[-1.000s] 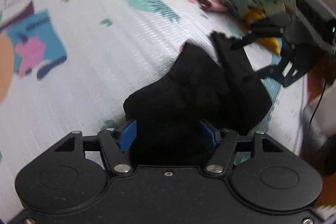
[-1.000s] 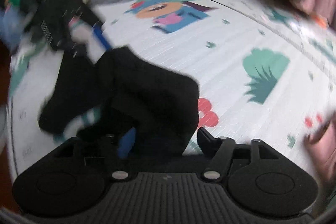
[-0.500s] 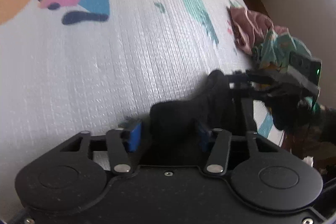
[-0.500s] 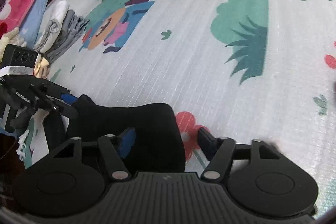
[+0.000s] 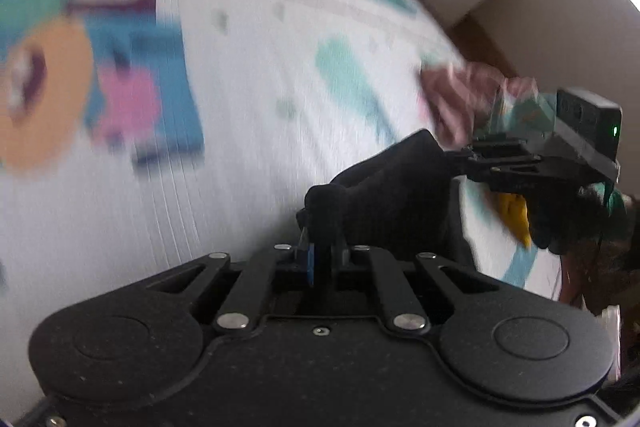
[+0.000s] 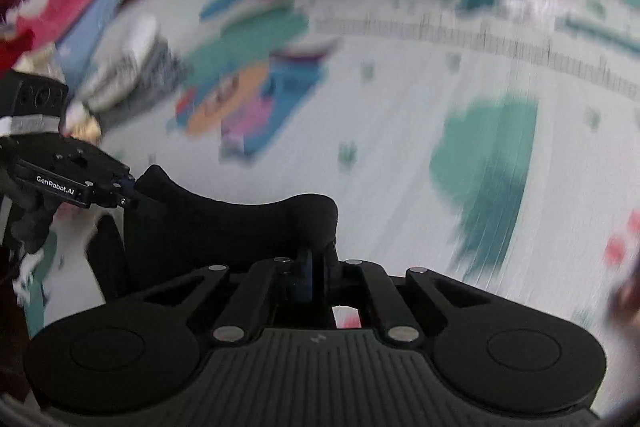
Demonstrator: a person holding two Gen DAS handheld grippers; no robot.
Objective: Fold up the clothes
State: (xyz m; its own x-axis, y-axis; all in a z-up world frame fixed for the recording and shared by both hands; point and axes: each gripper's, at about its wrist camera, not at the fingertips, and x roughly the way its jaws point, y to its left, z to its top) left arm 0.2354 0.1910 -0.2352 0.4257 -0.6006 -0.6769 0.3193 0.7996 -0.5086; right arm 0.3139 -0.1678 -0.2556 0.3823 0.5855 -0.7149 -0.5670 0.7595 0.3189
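Black garment [image 5: 400, 195] hung stretched between both grippers, above the printed play mat [image 5: 240, 107]. We held the left gripper [image 5: 322, 251] w/ fingers together, clamped on one corner of the cloth; blue pad just visible at the pinch. We held the right gripper [image 6: 316, 259] likewise, fingers closed on the opposite corner.

In the left wrist view, the cloth's long axis ran from the near pinch up and to the right, ending at the right gripper, approx. diagonal across the frame. In the right wrist view, the garment [image 6: 224, 227] ran from the near pinch out to the left, ending at the left gripper [image 6: 130, 189]; top edge sagged in a shallow curve between the two pinch points. Lower part of the cloth hung down on the left side of that view; whether it touched the mat, we could not tell.

Both views were motion-blurred. Pink and teal clothes pile [image 5: 480, 99] lay on the mat beyond the right gripper. Grey and white folded items [image 6: 136, 75] lay on the mat beyond the left gripper.
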